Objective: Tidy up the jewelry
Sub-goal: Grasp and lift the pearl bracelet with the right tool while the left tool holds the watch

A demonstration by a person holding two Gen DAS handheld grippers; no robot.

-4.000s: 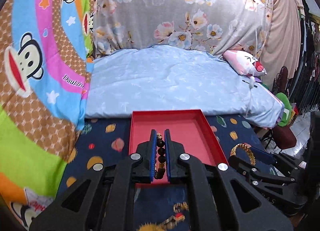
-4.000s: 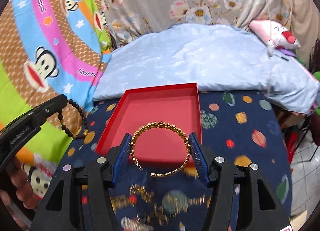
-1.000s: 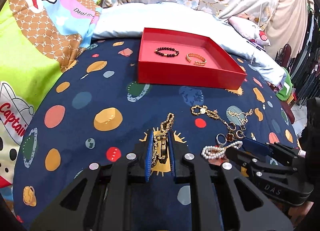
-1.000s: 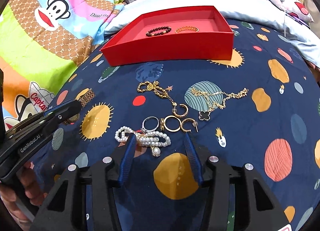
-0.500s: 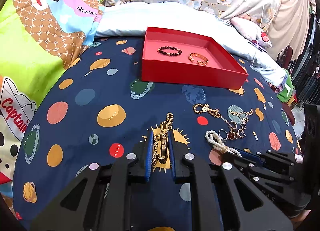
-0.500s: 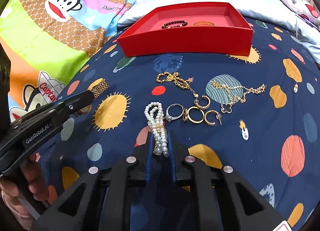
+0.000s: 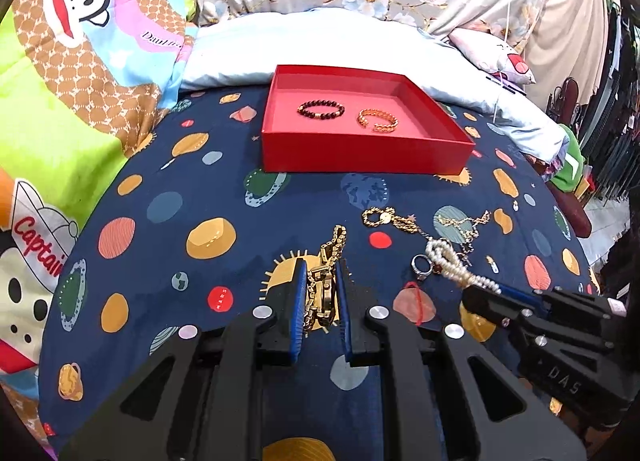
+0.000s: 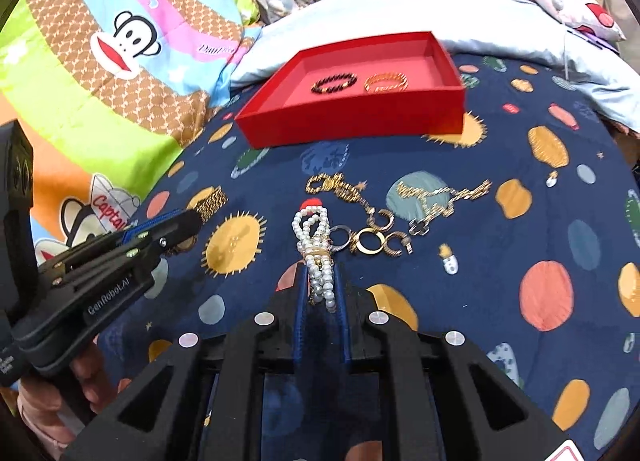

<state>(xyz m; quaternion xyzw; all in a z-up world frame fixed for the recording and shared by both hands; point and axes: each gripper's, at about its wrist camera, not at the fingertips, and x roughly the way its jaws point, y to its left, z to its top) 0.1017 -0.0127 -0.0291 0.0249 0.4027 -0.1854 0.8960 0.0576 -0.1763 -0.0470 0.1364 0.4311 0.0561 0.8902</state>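
Gold links sit pinched between our left gripper (image 7: 321,303), jaws nearly closed on the gold watch (image 7: 320,293), its band trailing forward over the navy planet-print bedspread (image 7: 168,197). Our right gripper (image 8: 321,301) is clamped narrow on the pearl bracelet (image 8: 316,249), the strands looping out ahead of the fingertips. Just beyond the pearls we note a cluster of rings (image 8: 368,239) lying on the spread, then two tangled gold chains: one (image 8: 340,186) to the left, another (image 8: 444,195) to the right. Farther on stands the red tray (image 7: 360,149), holding a dark beaded bracelet (image 7: 321,109) and a gold bangle (image 7: 378,120) side by side, apart. Behind it lies a pale blue pillow (image 7: 320,45).
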